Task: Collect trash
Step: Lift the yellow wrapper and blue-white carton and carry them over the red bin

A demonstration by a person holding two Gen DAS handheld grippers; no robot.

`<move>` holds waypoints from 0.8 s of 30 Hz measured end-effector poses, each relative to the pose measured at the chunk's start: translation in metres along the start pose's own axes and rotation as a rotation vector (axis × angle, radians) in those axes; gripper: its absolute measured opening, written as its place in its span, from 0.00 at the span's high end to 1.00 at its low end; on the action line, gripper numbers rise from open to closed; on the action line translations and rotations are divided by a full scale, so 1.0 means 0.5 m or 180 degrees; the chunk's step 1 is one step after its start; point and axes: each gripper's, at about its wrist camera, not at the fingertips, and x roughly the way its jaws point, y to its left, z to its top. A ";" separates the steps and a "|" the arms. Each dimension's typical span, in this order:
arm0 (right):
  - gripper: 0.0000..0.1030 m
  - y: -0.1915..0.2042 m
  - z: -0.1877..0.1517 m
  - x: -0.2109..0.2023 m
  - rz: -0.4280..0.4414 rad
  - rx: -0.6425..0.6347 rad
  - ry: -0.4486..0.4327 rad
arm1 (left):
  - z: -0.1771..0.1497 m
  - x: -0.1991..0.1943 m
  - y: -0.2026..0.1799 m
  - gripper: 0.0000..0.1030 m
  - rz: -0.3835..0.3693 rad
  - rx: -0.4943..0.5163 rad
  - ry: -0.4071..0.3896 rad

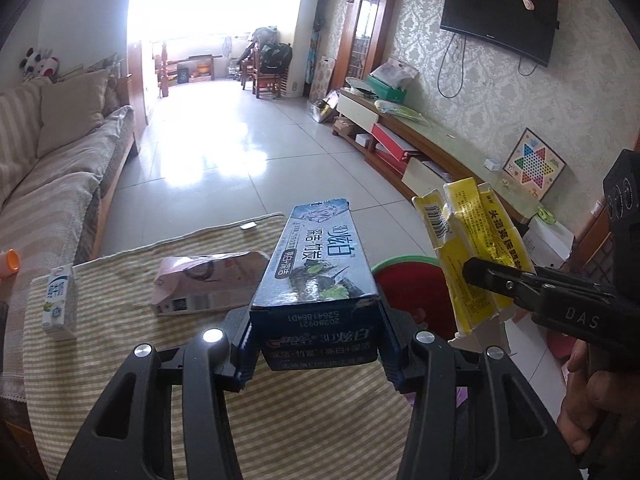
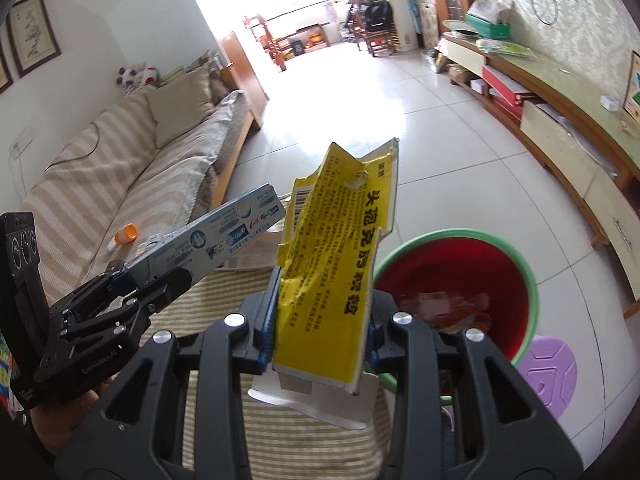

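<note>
My left gripper (image 1: pixel 314 340) is shut on a dark blue toothpaste box (image 1: pixel 320 264), held above the striped cloth (image 1: pixel 120 360). That box (image 2: pixel 216 240) also shows in the right wrist view, left of centre, in the left gripper (image 2: pixel 132 292). My right gripper (image 2: pixel 320 332) is shut on a torn, flattened yellow box (image 2: pixel 336 264). The yellow box (image 1: pixel 472 248) appears at the right of the left wrist view, clamped by the right gripper (image 1: pixel 492 284). A red bucket with a green rim (image 2: pixel 472 256) stands on the floor just right of the yellow box, with scraps inside.
On the striped cloth lie a pink carton (image 1: pixel 208 284) on its side and a small upright milk carton (image 1: pixel 60 304). An orange-capped bottle (image 2: pixel 126 236) rests on the sofa (image 2: pixel 140 148). A purple stool (image 2: pixel 548 372) sits beside the bucket. A TV bench (image 1: pixel 432 148) lines the right wall.
</note>
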 end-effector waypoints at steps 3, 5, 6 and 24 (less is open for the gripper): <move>0.68 -0.043 0.002 -0.006 -0.0078 0.0094 -0.0021 | 0.010 0.027 -0.040 0.55 -0.0083 0.0085 0.0040; 0.68 -0.073 0.001 -0.010 -0.0122 0.0151 -0.0034 | 0.014 0.041 -0.063 0.55 -0.0127 0.0123 0.0059; 0.68 -0.085 0.002 -0.012 -0.0143 0.0176 -0.0040 | 0.017 0.047 -0.072 0.55 -0.0151 0.0140 0.0070; 0.68 -0.231 -0.004 0.022 -0.0287 0.0431 0.0130 | 0.021 0.174 -0.204 0.55 -0.0332 0.0323 0.0356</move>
